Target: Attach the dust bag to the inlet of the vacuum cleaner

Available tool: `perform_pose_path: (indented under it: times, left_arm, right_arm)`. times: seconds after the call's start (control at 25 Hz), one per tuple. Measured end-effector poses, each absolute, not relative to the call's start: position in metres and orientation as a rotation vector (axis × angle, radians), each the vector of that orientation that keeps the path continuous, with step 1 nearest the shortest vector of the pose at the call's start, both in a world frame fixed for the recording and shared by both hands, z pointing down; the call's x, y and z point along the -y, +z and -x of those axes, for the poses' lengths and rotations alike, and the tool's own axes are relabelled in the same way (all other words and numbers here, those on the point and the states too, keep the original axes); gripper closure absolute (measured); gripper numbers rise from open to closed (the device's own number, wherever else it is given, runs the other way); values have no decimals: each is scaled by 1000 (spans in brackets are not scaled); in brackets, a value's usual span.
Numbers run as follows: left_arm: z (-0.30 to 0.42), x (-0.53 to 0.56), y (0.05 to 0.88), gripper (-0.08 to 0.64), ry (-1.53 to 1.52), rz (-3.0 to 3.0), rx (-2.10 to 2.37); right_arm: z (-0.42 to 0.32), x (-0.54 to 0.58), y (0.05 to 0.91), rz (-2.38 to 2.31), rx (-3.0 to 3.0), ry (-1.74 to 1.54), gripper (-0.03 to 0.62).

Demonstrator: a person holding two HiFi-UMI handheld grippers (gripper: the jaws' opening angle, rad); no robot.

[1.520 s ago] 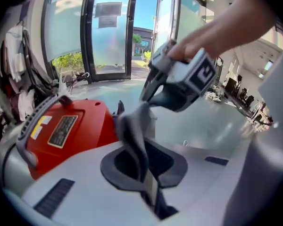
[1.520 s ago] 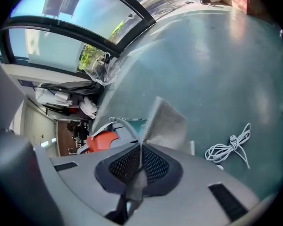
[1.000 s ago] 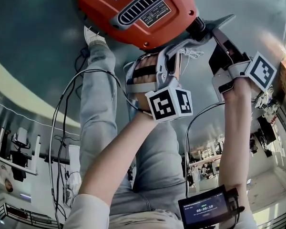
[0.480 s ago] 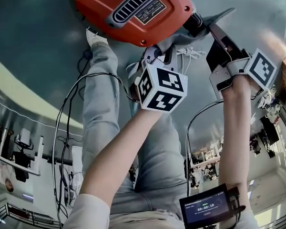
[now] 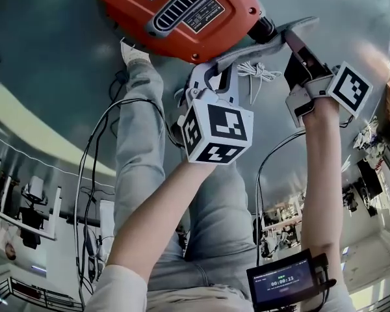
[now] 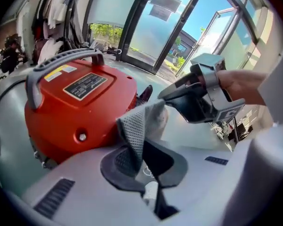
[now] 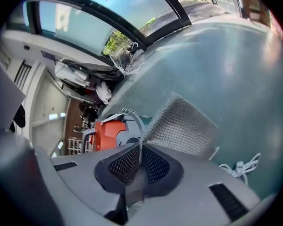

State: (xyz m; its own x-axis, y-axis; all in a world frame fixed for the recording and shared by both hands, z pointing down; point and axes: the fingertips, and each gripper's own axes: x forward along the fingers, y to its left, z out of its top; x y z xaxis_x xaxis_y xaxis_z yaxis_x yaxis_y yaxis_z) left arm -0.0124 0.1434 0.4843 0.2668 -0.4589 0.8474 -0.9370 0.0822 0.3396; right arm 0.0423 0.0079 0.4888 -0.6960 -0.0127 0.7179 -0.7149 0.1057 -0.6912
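Dust bag (image 5: 261,44), grey mesh, is lying stretched in the head view's upper centre, just beside the red vacuum (image 5: 149,25), while left gripper (image 5: 211,70) and right gripper (image 5: 291,43) are each pinching its edge, jaws closed.

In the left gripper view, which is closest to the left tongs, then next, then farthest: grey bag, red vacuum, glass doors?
1. Grey bag, pinched in the left tongs, centre.
2. Red vacuum, just behind, on the left.
3. Glass doors, far back, top.
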Motion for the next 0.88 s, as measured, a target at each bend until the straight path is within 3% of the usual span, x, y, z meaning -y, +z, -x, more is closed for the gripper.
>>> perform_pose_path:
  times: [0.12, 0.4, 0.52, 0.6, 0.88]
  left_arm:
    - [8, -144, 492, 543, 614, -1565, 1322]
    - [0, -164, 453, 518, 617, -1762, 1270]
    - [1, -153, 419, 467, 734, -1888, 1303]
    - [3, -133, 409, 447, 733, -1922, 1323]
    - [-26, -89, 444, 448, 685, -1933, 1097]
  right_arm:
    - [-42, -10, 496, -676, 1789, 1845, 566]
    - [-69, 7, 458, -647, 1857, 1769, 561]
    - [-53, 16, 451, -588, 1856, 1706, 491]
    - [-34, 22, 456, -561, 1828, 1677, 480]
    - [-30, 8, 497, -644, 1512, 1655, 483]
